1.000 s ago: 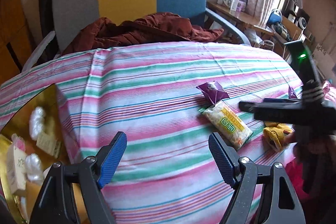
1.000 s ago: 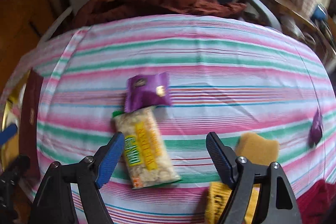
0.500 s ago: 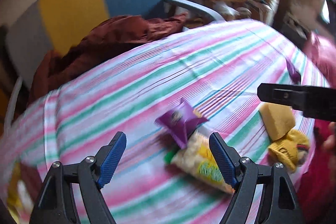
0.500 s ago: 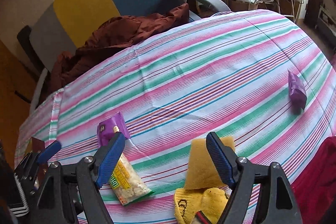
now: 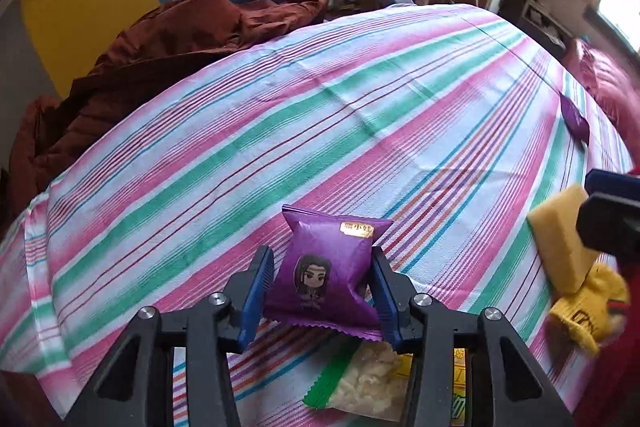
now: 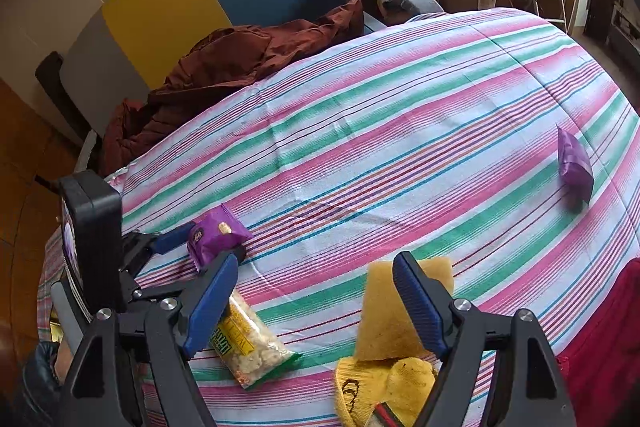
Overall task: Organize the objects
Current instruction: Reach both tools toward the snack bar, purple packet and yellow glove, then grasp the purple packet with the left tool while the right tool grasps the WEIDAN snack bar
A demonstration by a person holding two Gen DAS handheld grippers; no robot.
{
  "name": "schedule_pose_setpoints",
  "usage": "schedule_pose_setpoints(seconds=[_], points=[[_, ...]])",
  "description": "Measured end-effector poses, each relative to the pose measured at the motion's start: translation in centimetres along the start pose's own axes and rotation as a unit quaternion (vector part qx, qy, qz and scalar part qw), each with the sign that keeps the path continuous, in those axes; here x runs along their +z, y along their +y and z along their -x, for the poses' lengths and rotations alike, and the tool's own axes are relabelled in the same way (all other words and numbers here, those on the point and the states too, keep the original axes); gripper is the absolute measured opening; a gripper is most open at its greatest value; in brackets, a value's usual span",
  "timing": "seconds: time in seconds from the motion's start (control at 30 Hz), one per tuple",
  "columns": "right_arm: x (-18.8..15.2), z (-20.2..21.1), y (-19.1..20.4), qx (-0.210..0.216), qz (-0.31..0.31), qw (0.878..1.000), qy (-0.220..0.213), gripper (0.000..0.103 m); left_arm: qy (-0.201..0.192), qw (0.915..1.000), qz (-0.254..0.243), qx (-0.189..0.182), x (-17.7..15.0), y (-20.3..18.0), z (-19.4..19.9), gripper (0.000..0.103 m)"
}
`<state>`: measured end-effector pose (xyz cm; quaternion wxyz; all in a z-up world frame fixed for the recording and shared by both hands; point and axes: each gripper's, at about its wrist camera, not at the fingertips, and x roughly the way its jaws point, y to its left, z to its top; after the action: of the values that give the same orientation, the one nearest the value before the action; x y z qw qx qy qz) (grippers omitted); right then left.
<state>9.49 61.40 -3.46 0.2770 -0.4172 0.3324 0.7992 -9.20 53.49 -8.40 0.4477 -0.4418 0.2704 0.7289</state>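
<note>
While the left gripper [image 5: 323,301] fingers squeeze the purple snack bag [image 5: 328,275] just above the striped surface [image 5: 320,115], the right gripper [image 6: 316,301] hangs open; next, carry it away.

Both black grippers [image 5: 322,291] [image 6: 316,303] carry ribbed blue pads, silver screws.

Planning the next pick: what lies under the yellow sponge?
The sponge rests on the striped cloth, its near edge atop a yellow sock. The right tool hides part of it.
</note>
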Motion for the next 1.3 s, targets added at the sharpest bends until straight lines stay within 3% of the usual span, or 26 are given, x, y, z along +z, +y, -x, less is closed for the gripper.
schedule_pose_setpoints(seconds=[0.17, 0.3, 0.43, 0.53, 0.73, 0.87, 0.93, 1.07, 1.3], points=[[-0.3, -1.0, 1.2, 0.002, 0.037, 0.999, 0.015, 0.081, -0.006, 0.9967, 0.081, 0.011, -2.0, 2.0, 1.4, 0.044], [-1.1, -2.0, 2.9, 0.005, 0.084, 0.996, 0.034, 0.081, -0.013, 0.9830, 0.180, 0.035, -5.0, 4.7, 2.8, 0.044], [-2.2, -3.3, 4.7, 0.007, 0.134, 0.989, 0.062, 0.081, -0.028, 0.9734, 0.222, 0.050, -8.9, 5.7, 4.8, 0.044], [-3.2, -3.9, 6.1, 0.012, 0.168, 0.983, 0.074, 0.081, -0.041, 0.9747, 0.211, 0.061, -11.5, 5.0, 6.1, 0.044], [-5.1, -5.4, 8.5, 0.016, 0.231, 0.967, 0.103, 0.081, -0.048, 0.9769, 0.195, 0.074, -12.4, 4.1, 6.2, 0.044], [-6.0, -7.0, 8.6, -0.035, 0.257, 0.959, 0.115, 0.081, -0.060, 0.9789, 0.176, 0.086, -12.5, 3.7, 5.9, 0.044], [-6.1, -7.3, 8.5, -0.039, 0.262, 0.958, 0.112, 0.080, -0.067, 0.9784, 0.178, 0.081, -12.7, 3.8, 6.0, 0.045], [-6.3, -7.2, 8.6, -0.037, 0.270, 0.956, 0.106, 0.069, -0.074, 0.9787, 0.173, 0.081, -12.7, 3.6, 5.9, 0.046], [-6.4, -6.9, 8.2, -0.035, 0.276, 0.955, 0.107, 0.069, -0.090, 0.9775, 0.171, 0.085, -13.2, 3.5, 6.0, 0.046]])
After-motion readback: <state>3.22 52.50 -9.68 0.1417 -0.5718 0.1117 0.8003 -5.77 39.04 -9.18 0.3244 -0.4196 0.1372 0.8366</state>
